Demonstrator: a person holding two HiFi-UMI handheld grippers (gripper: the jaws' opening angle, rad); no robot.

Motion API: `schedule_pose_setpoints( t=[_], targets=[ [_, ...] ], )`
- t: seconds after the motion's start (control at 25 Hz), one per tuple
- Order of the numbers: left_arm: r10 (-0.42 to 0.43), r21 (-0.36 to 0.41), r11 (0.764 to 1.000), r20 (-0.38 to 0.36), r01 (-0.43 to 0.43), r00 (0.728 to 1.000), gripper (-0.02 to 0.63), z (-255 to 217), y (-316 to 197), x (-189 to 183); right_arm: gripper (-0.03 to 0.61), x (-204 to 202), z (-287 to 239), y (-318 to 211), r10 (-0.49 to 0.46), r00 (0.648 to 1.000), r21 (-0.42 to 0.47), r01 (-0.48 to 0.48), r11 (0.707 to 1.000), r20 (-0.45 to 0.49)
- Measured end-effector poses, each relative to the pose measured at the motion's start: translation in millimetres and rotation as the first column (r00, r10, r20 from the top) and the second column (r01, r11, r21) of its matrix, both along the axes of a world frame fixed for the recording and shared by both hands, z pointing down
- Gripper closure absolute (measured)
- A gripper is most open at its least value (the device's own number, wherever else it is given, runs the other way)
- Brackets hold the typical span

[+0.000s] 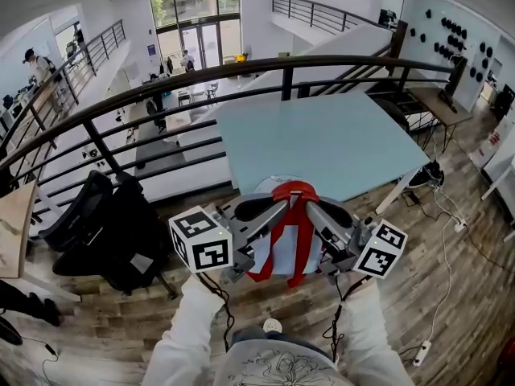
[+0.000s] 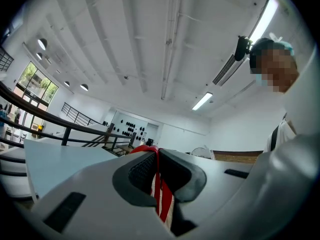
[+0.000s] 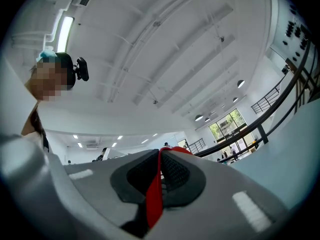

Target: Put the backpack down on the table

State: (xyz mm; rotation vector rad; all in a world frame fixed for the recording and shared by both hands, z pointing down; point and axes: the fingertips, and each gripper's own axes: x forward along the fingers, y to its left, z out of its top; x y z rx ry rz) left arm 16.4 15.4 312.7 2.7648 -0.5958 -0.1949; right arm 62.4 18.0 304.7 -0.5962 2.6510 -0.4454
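1. Clearing the desk (image 1: 338, 135) is the first hazard. The backpack (image 1: 278, 257) hangs in the air just short of the desk's near edge, toward its near left corner, and its body rides lower than the claws. If it is carried forward at too low a height, I judge that the body strikes that edge and drags rather than landing on top.
2. The backpack dangles freely beneath its straps, so a brisk move may set it swinging. Set down too close to the near edge, it could slump over and slide off to the wooden floor (image 1: 451, 296).
3. The red strap (image 1: 294, 192) alone bears the load. Both holds sit close together near its top, so the bag can twist under them and come down on its side instead of flat.
4. The left claw (image 2: 156, 171) is pressed together, pinching the red strap between its dark pads, and the right claw (image 3: 160, 174) pinches the strap the same way. The webbing looks thin and smooth. If it creeps out of one pinch, the weight falls on the other, and the bag tilts or drops before it reaches the desk.
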Motion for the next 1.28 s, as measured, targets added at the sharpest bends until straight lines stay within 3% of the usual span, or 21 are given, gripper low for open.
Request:
schedule_pose_setpoints(
  t=[0.64, 1.28],
  targets=[
    [0.015, 0.004, 1.000, 0.016, -0.015, 1.000, 0.595, -3, -101, 22, 0.552, 22, 1, -103, -0.006, 0.999, -0.015, 0.007, 1.000, 0.033],
    [0.056, 0.027, 0.998, 0.008, -0.056, 0.998, 0.595, -18, -302, 20, 0.554, 19, -17, -300, 0.043, 0.999, 0.005, -0.043, 0.999, -0.001]
  ],
)
